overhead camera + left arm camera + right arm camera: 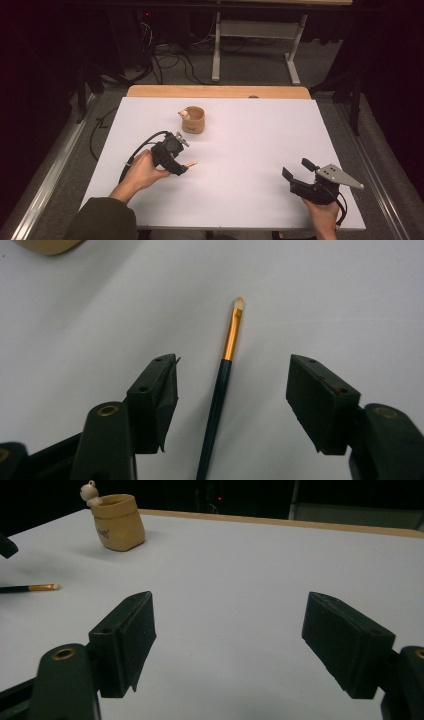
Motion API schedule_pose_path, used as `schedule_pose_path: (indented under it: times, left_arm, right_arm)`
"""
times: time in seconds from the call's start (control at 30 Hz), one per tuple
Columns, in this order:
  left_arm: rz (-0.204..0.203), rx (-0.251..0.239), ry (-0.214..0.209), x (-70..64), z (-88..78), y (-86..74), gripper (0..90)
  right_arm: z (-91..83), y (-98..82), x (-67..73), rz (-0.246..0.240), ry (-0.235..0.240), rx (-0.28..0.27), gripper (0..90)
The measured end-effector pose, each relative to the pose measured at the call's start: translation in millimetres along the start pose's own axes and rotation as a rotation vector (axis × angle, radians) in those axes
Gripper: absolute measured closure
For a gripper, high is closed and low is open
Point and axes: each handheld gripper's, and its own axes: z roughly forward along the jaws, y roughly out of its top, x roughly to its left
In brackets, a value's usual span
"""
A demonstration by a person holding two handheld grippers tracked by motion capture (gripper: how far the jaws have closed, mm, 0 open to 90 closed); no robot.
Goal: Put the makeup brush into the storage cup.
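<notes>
A thin brush point(223, 375) with a dark handle, a gold ferrule and a pale tip lies flat on the white table; its tip pokes out beside the left gripper in the high view point(191, 164) and at the left edge of the right gripper view point(35, 587). My left gripper point(232, 395) hangs just over it, open, one jaw on either side of the handle, not touching it. A tan pot point(193, 119) with a small bear figure on its rim stands beyond, also seen as the pot point(118, 521). My right gripper point(296, 168) is open over bare table at the right.
The white table top point(240, 150) has a wooden strip along its far edge. Behind it are a metal table frame point(260, 40) and cables on the floor. A corner of the tan pot point(47, 245) shows at the top left of the left gripper view.
</notes>
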Motion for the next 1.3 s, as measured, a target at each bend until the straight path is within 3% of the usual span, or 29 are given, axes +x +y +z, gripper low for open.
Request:
schedule_pose_path:
  times: [0.33, 0.7, 1.07, 1.3]
  left_arm:
    - [0.012, 0.062, -0.012, -1.2, 11.4, 2.2, 41.8]
    - [-0.004, 0.094, 0.011, 2.0, 19.7, 4.0, 44.8]
    - [-0.016, 0.125, 0.005, 5.1, 26.6, 4.7, 47.6]
    - [-0.017, 0.139, -0.003, 4.2, 29.5, 5.6, 54.6]
  right_arm:
    - [-0.1, 0.0, -0.3, -0.004, 0.000, -0.003, 23.8]
    - [-0.3, 0.0, -0.1, -0.004, -0.001, -0.004, 23.9]
    - [0.1, -0.1, 0.1, -0.011, 0.004, 0.001, 24.6]
    - [0.1, -0.1, 0.6, -0.013, 0.000, 0.004, 24.7]
